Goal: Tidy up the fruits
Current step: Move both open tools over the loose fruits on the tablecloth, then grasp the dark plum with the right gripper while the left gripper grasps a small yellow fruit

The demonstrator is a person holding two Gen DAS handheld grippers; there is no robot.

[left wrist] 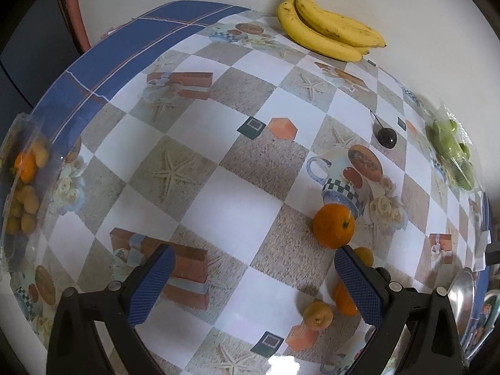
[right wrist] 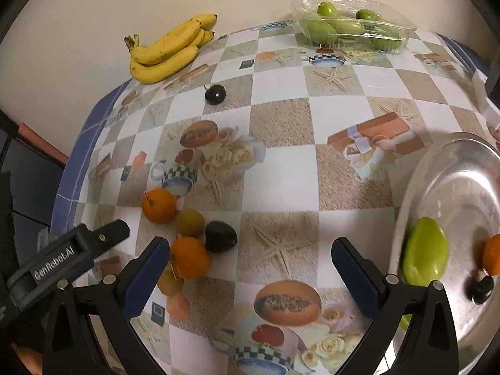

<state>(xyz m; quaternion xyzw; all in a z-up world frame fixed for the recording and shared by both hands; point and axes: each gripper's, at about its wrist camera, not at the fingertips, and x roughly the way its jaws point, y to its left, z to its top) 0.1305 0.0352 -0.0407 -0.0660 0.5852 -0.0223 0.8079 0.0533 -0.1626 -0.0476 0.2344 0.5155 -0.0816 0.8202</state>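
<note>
A plain cream wall (right wrist: 78,6) stands behind the far edge of the table (right wrist: 281,125). The table wears a checked cloth (left wrist: 218,193) of white and sandy squares with a blue border (left wrist: 125,53). At the left, a reddish strip (left wrist: 73,12) borders dark furniture.

A bunch of yellow bananas (right wrist: 170,50) lies at the far table edge by the wall. One dark cherry (right wrist: 215,93) with a stem sits alone nearby. Two oranges (right wrist: 158,205), two yellowish round fruits (right wrist: 189,222) and a dark plum (right wrist: 220,237) form a close cluster. A green fruit (right wrist: 425,251) lies in the metal bowl (right wrist: 450,168).
</note>
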